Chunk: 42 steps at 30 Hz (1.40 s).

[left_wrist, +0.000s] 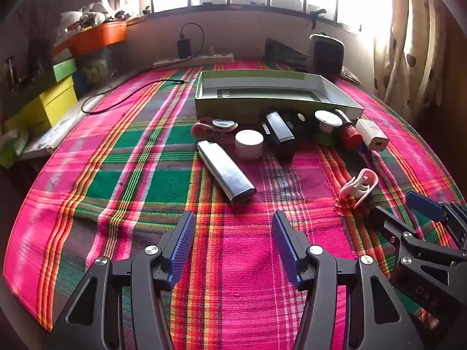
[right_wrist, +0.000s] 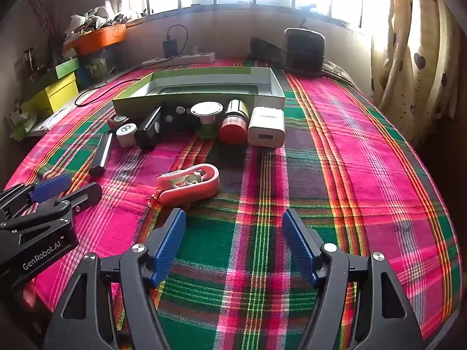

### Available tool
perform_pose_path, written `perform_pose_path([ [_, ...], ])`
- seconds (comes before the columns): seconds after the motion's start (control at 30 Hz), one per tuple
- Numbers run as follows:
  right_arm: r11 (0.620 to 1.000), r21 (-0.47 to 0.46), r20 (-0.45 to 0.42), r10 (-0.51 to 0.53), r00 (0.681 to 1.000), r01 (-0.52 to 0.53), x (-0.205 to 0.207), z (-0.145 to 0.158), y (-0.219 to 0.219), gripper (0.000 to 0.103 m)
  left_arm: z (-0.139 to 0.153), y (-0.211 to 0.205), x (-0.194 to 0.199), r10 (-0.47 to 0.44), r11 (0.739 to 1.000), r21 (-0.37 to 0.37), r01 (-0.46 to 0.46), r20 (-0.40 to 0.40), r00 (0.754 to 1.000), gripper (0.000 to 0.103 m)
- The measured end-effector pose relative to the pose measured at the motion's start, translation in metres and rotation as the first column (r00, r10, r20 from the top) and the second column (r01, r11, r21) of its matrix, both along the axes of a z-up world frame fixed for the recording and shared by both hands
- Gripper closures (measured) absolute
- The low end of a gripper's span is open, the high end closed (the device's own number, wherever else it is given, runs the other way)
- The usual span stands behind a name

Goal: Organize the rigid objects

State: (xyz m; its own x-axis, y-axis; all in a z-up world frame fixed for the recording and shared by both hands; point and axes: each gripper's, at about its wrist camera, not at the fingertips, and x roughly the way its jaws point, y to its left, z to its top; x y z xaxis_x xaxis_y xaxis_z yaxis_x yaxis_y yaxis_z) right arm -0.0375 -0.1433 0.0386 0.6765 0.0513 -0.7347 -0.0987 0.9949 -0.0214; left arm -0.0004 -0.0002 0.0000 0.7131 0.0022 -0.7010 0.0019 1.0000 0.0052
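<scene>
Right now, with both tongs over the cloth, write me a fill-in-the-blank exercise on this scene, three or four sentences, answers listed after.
1. The green box holds none of the small items; its top is ____.
2. The white charger lies right beside the bottle with the ____ cap.
3. Both the left tongs and the right tongs are ____, gripping nothing.
4. The item nearest the right tongs is the ____ clip.

Answers: open; red; open; pink
</scene>
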Motion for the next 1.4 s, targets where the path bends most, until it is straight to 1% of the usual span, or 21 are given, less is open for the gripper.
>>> perform_pose_path([
  [0.03, 1.000, -0.001, 0.001, 0.001, 1.000, -0.001, -0.0001, 0.0000, 0.0000, 0.034, 0.0000, 0.0004, 0.0004, -0.001, 1.000, -0.008, 0.001, -0.008, 1.000, 0.049],
  [0.23, 1.000, -0.005, -0.003, 0.000, 1.000, 0.000, -0.0003, -0.0005, 0.0005, 0.034, -0.0009, 0.0004, -0.0010, -0.013, 1.000, 0.000, 0.013, -0.004, 1.000, 0.049],
  [0.83, 1.000, -0.004, -0.003, 0.003, 1.000, -0.003, -0.0002, -0.0003, 0.0008, 0.034, 0.0029, 0.0003, -0.0036, -0.008, 1.000, -0.001, 0.008, 0.012, 1.000, 0.049],
  [1.4, 1.000, -0.003, -0.002, 0.003, 1.000, -0.003, -0.0007, 0.0000, 0.0008, 0.034, 0.0035, -0.0004, -0.0028, -0.014, 1.000, 0.000, 0.014, 0.009, 1.000, 0.049],
])
